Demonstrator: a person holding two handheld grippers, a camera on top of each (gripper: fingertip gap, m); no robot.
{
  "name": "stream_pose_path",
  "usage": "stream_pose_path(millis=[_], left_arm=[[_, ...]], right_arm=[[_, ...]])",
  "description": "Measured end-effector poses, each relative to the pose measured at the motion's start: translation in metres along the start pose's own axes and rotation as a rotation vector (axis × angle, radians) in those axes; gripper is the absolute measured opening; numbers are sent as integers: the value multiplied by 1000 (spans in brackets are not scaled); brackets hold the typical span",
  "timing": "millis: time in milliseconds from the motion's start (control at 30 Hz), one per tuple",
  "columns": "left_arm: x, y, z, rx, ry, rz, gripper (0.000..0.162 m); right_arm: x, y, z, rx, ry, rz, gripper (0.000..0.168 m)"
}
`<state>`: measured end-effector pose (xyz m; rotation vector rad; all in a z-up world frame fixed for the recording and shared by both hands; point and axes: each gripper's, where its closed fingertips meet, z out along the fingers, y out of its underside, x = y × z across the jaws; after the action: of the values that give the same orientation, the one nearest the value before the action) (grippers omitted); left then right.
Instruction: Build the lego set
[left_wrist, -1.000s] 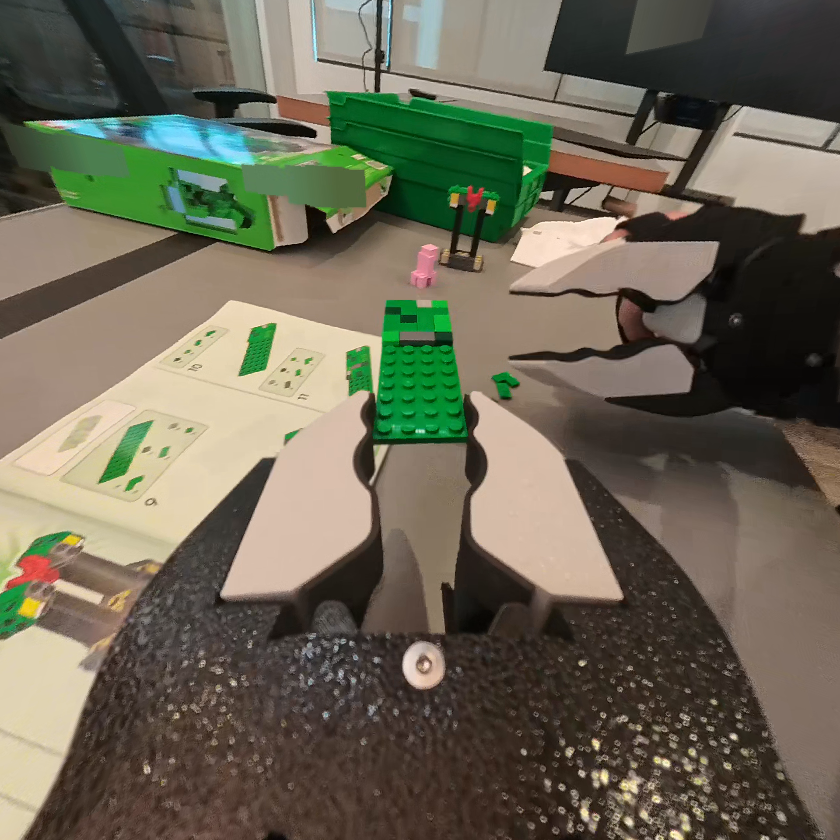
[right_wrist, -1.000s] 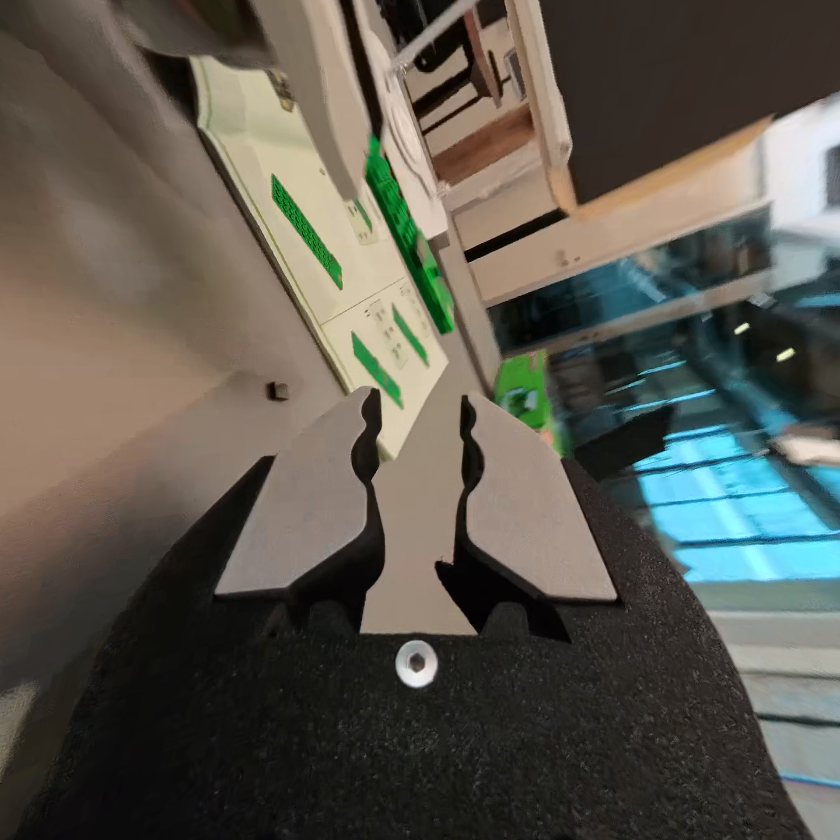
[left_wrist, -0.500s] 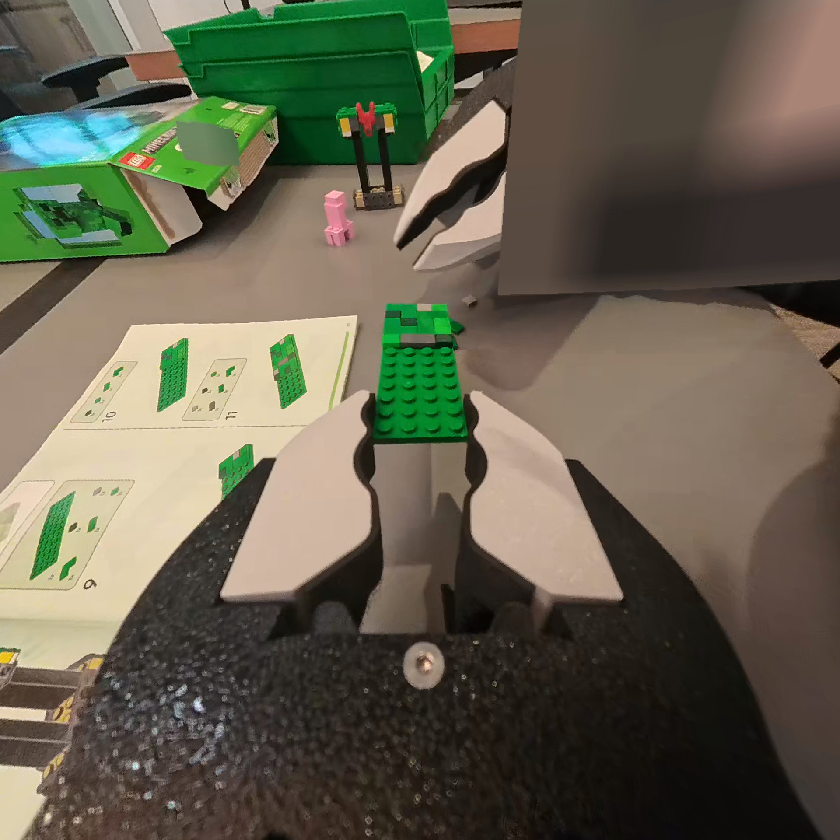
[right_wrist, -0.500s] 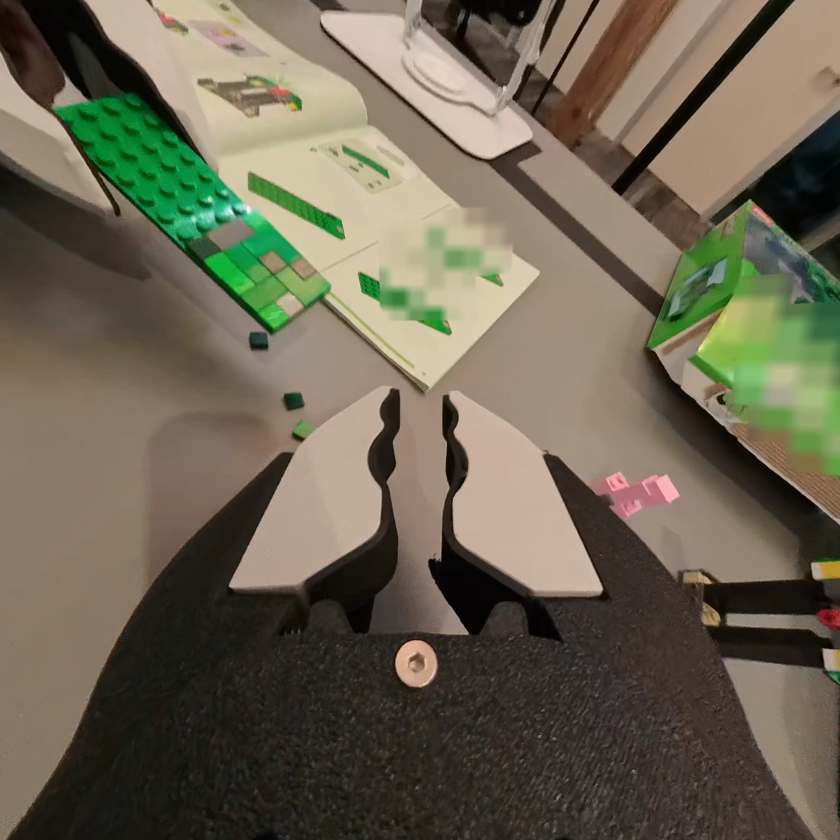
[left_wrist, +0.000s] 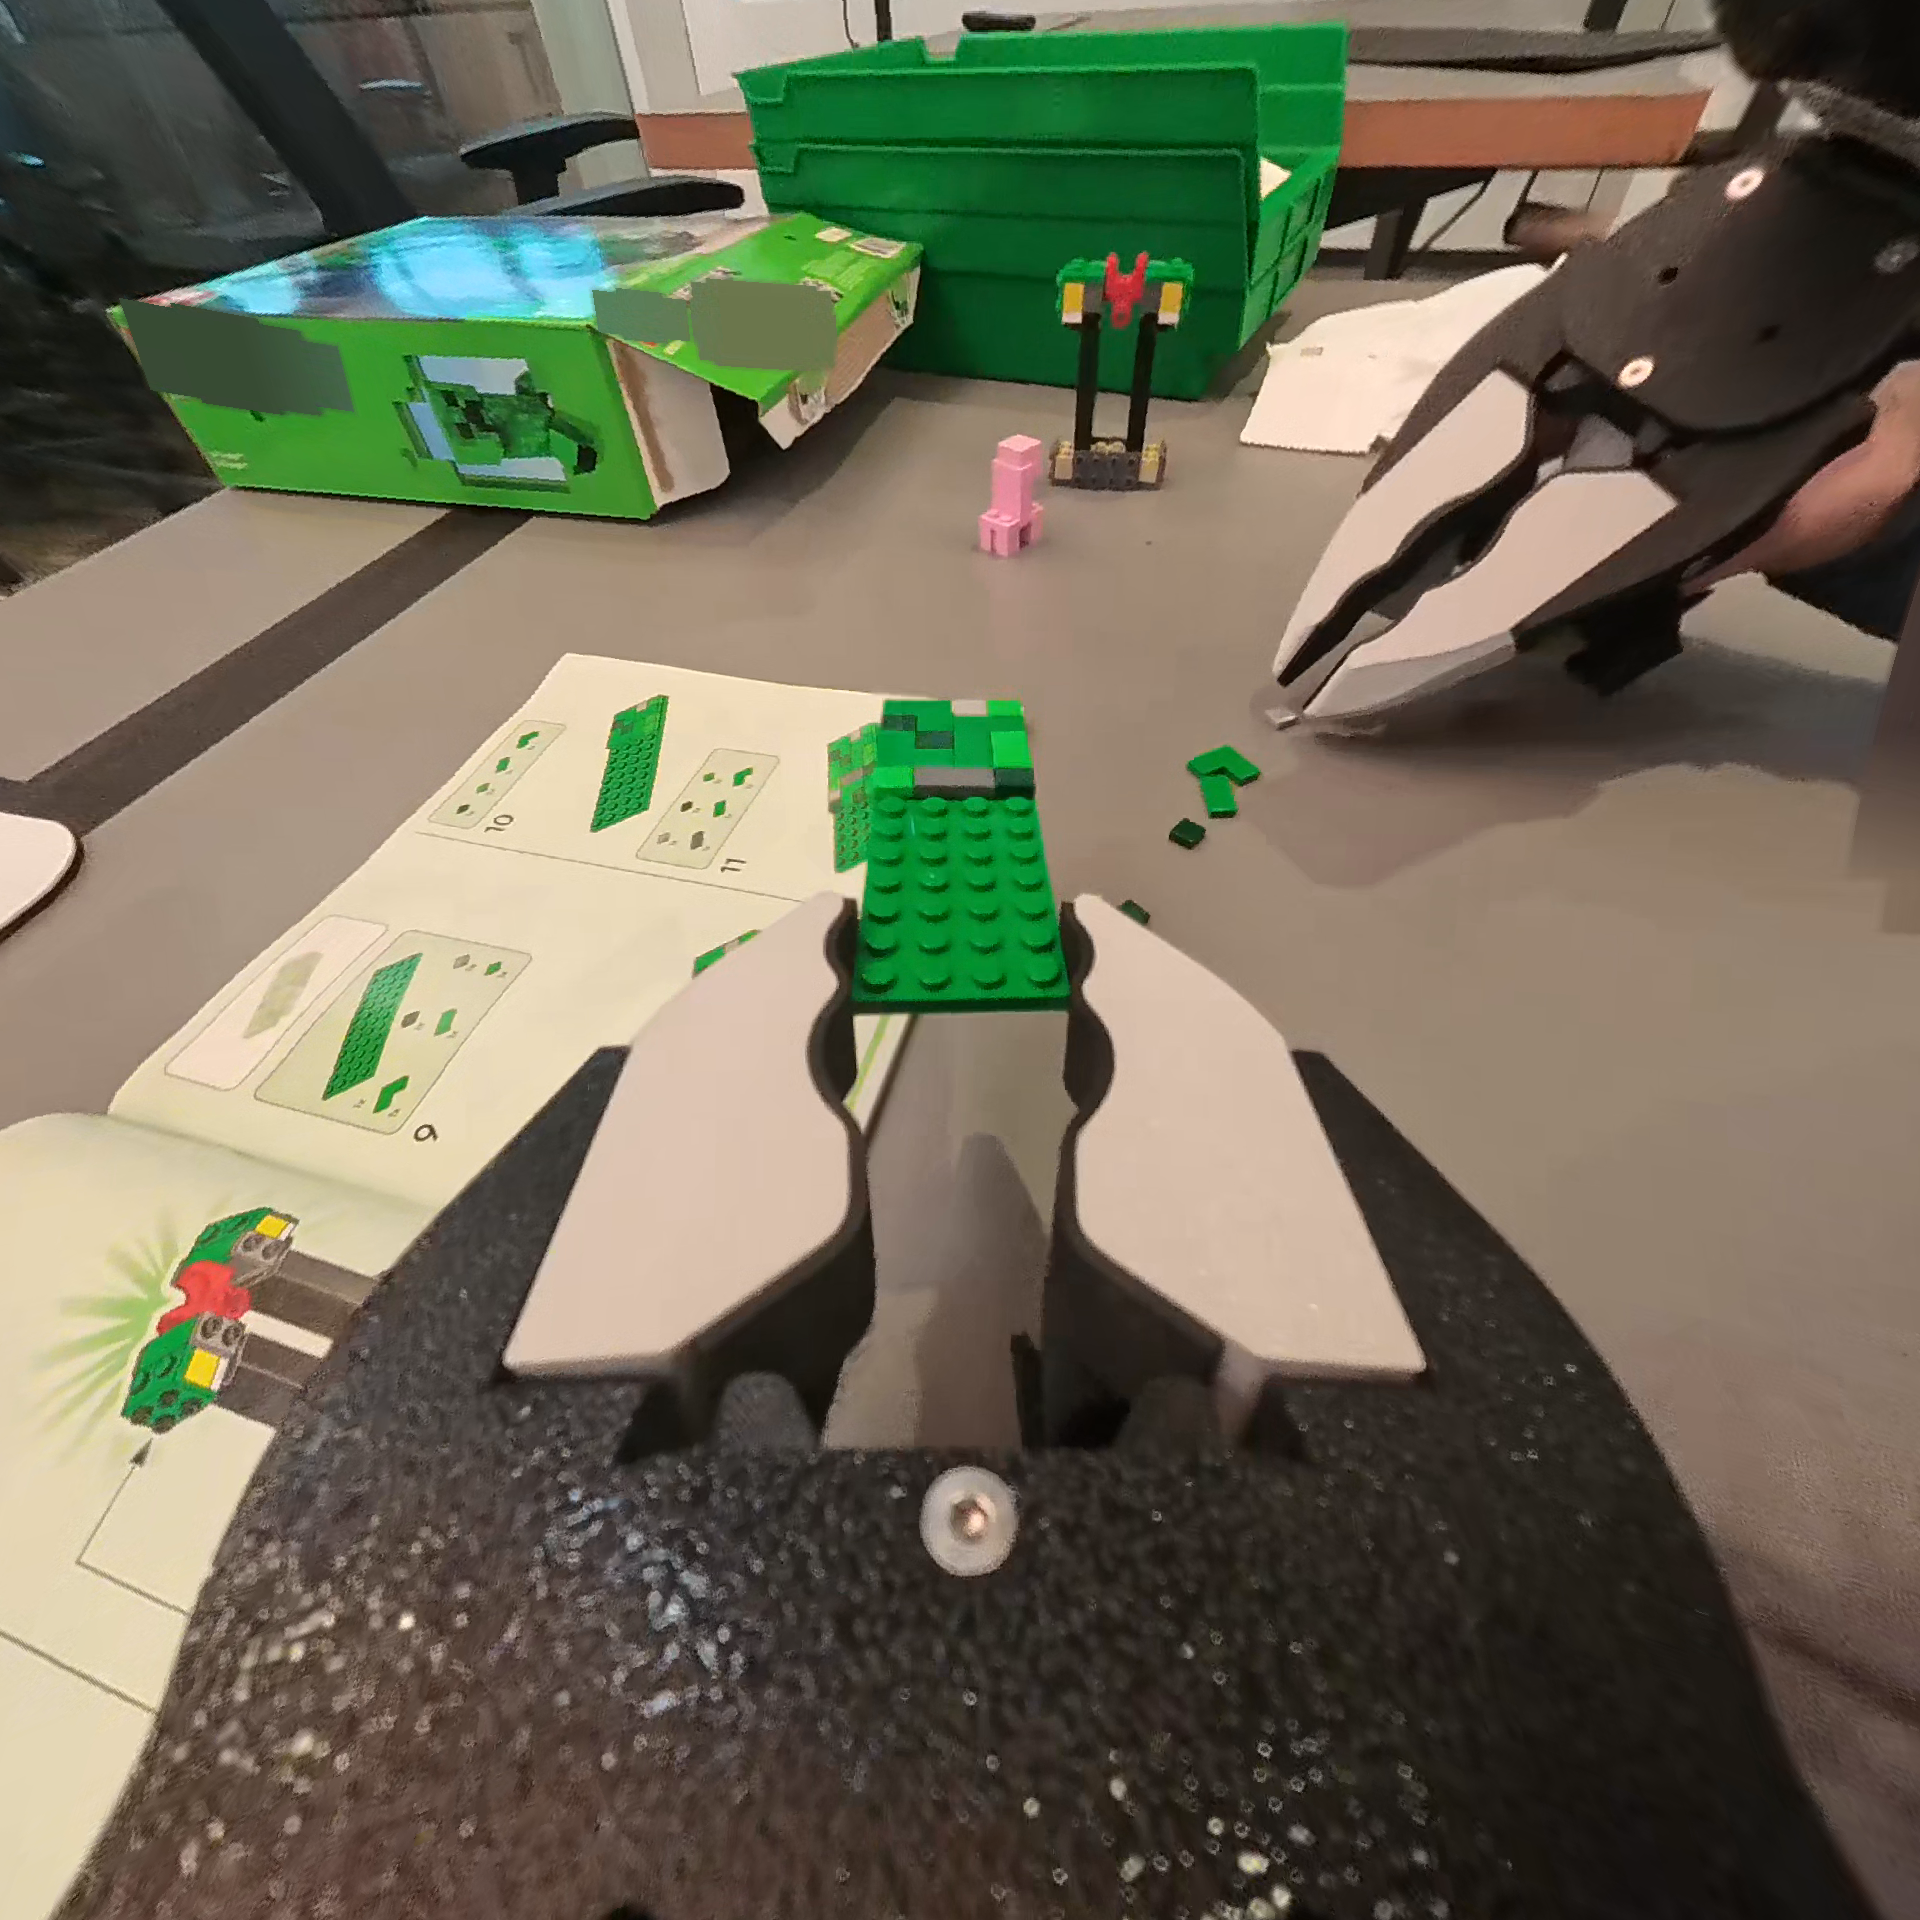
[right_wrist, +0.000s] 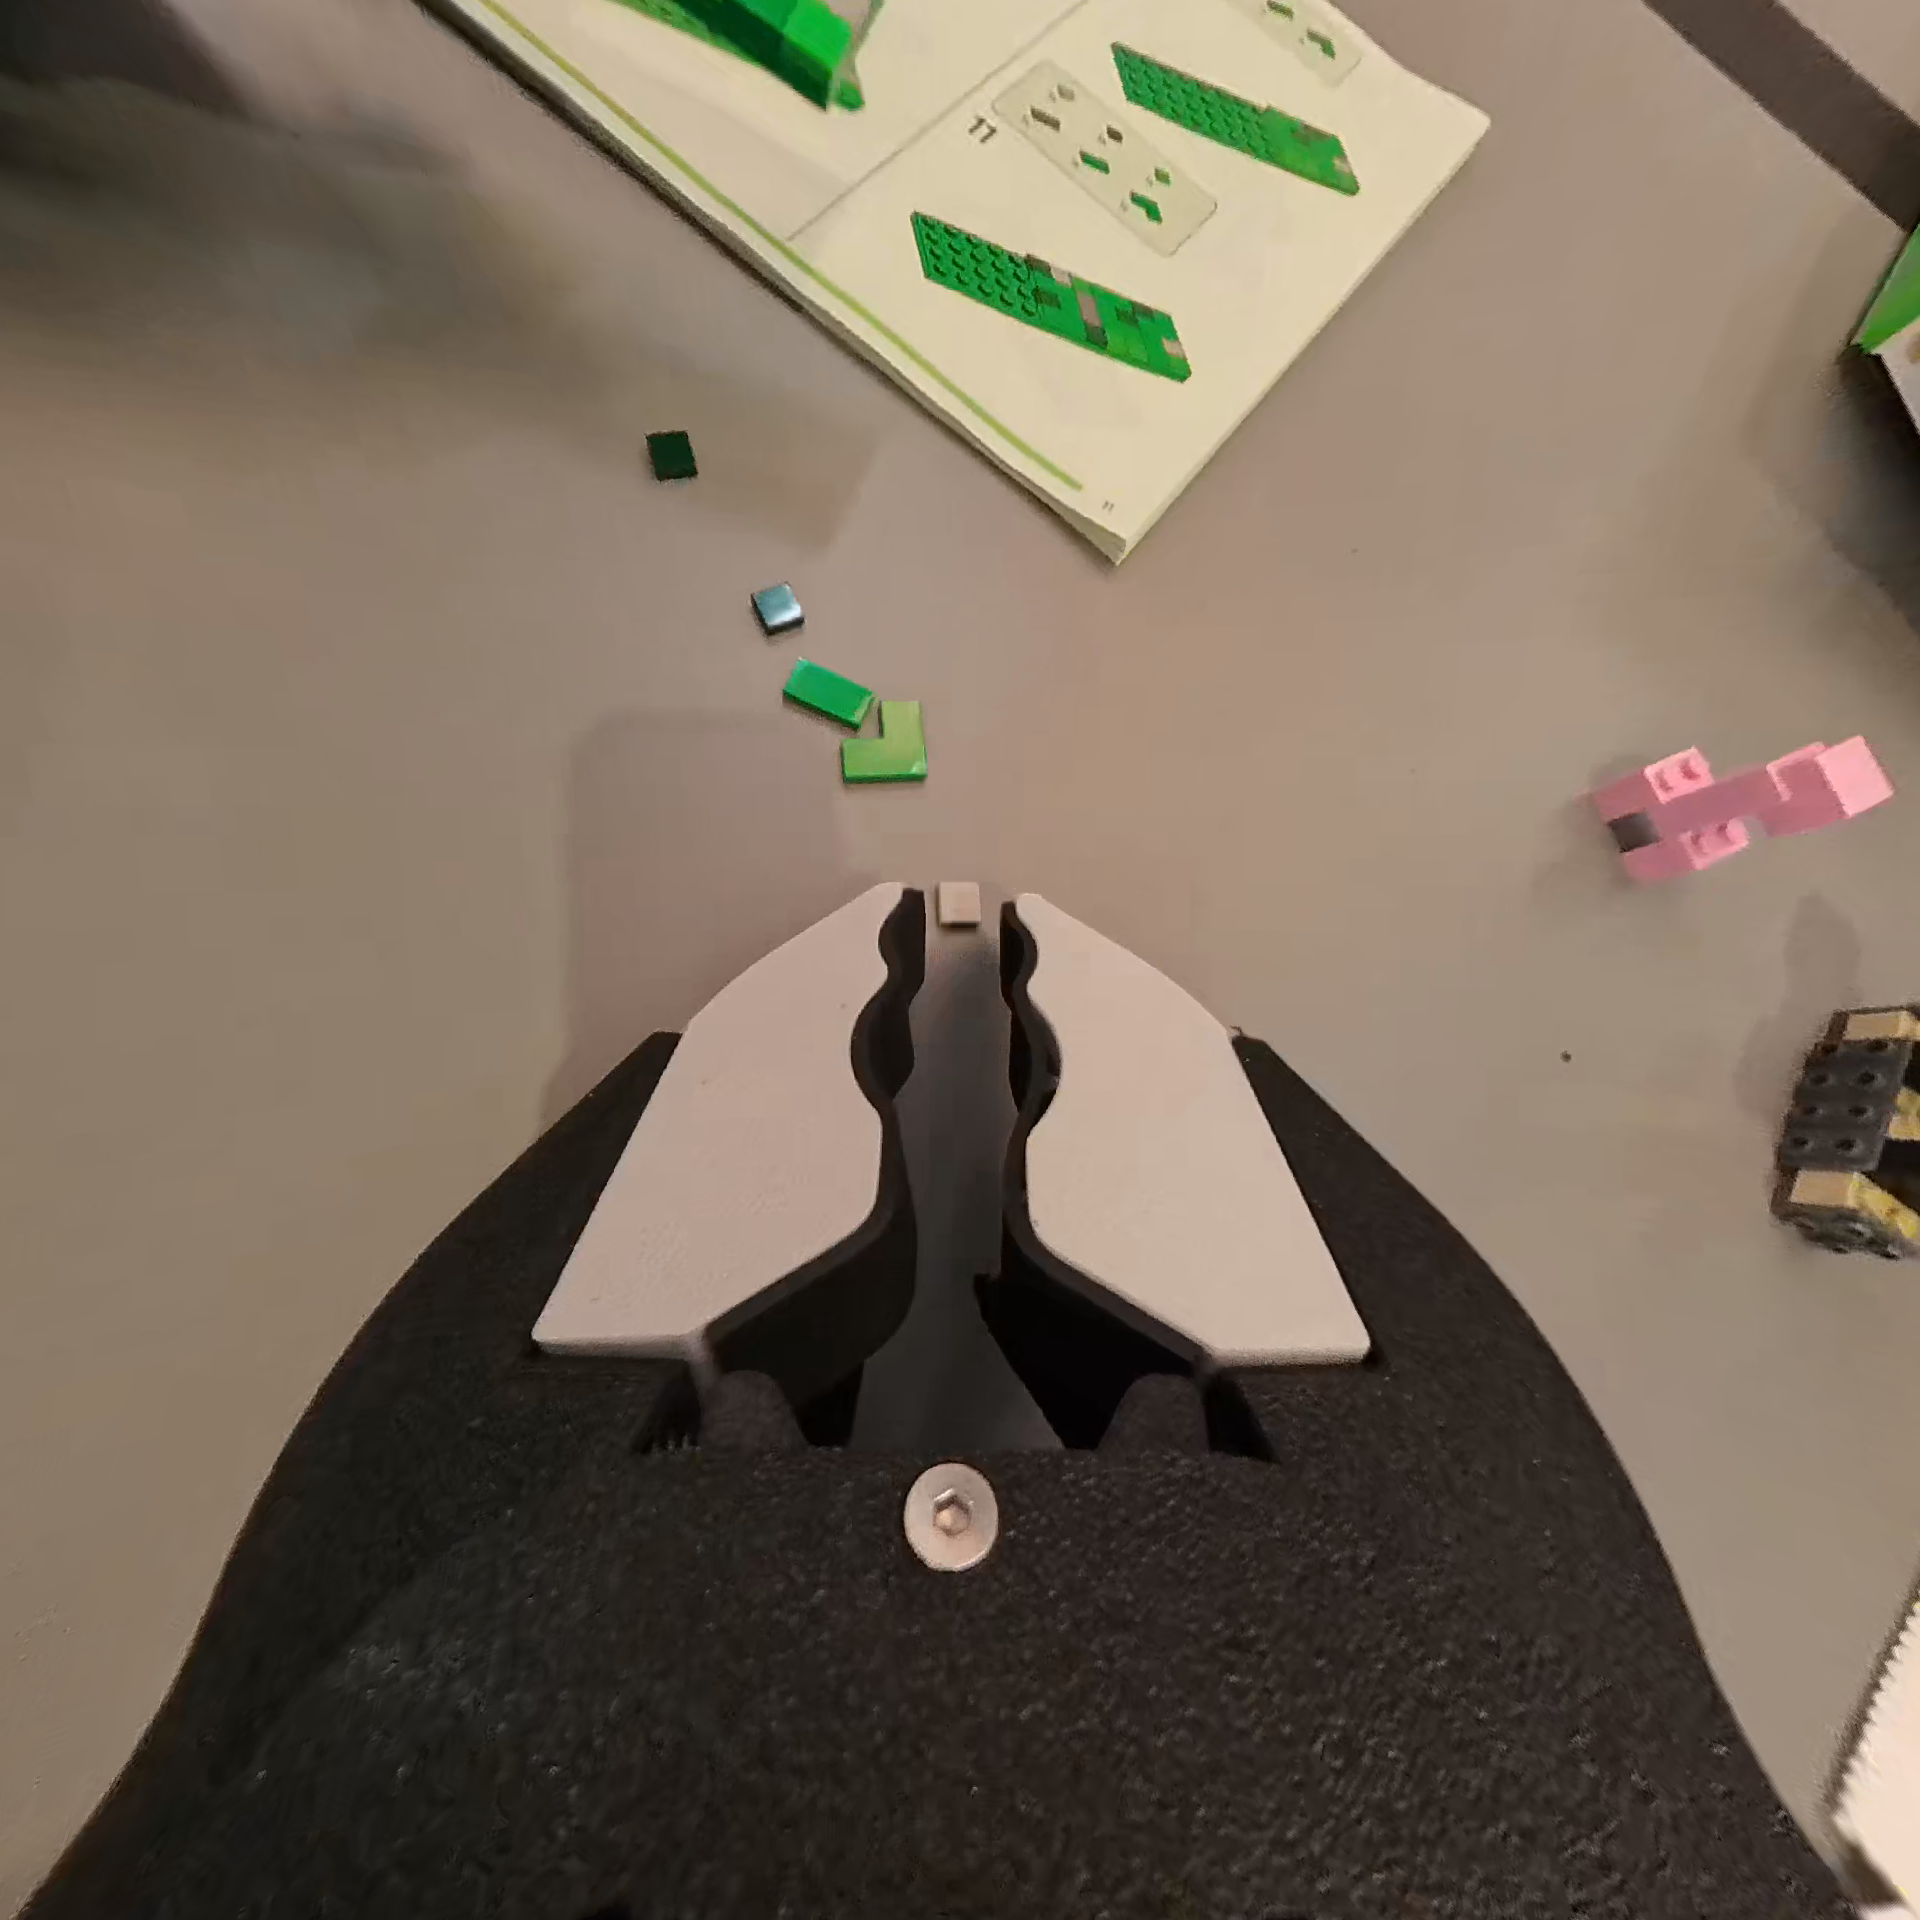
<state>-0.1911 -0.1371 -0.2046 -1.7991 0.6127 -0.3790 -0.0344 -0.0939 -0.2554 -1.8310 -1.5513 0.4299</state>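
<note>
My left gripper (left_wrist: 961, 920) is shut on the near end of a green studded plate (left_wrist: 961, 883) and holds it level over the table. Green and grey tiles (left_wrist: 956, 743) cover the plate's far end. My right gripper (right_wrist: 961, 899) points down at the table with its jaws narrowly apart. A small grey tile (right_wrist: 957, 902) lies between its tips with a slight gap on each side. It also shows in the left wrist view (left_wrist: 1288, 696), right of the plate. Several loose green tiles (right_wrist: 885, 743) lie just beyond the grey tile.
An open instruction booklet (left_wrist: 468, 935) lies to the left, partly under the plate. A pink pig figure (left_wrist: 1010, 497), a black tower with a green top (left_wrist: 1117, 384), a green set box (left_wrist: 468, 353) and green bins (left_wrist: 1039, 177) stand farther back. White paper (left_wrist: 1351, 384) lies at the right. About 20 cm separates my left fingertips from my right.
My right gripper has swung down to the table and narrowed its jaws around the grey tile. My left gripper still holds the plate and has shifted a little.
</note>
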Motion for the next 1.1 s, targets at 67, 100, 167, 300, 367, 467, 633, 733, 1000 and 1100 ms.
stream_pose_path(millis=[67,100,167,300,367,467,633,733,1000,1100], left_arm=[[2,1,1,-6,5,12,36],[2,1,1,-5,6,12,36],[2,0,0,0,10,7,36],[1,-1,0,8,1,1,36],[-1,-2,0,14,-22,0,36],[-1,-4,0,29,-60,-11,36],[6,-13,-3,81,-109,60,36],[12,-22,-6,118,-141,148,36],[16,-29,-10,164,-136,158,36],[18,-29,-10,167,-131,164,36]], right_arm=[[0,1,1,2,-7,14,13],[1,1,2,-3,-9,18,13],[2,4,5,-31,-16,16,13],[0,3,7,-75,-55,31,7],[2,-10,4,-65,-16,31,7],[-6,-76,-7,147,52,64,7],[-41,-150,5,268,112,108,7],[-52,-163,18,250,153,114,7],[-52,-168,18,210,241,133,7],[-52,-166,19,194,247,140,7]])
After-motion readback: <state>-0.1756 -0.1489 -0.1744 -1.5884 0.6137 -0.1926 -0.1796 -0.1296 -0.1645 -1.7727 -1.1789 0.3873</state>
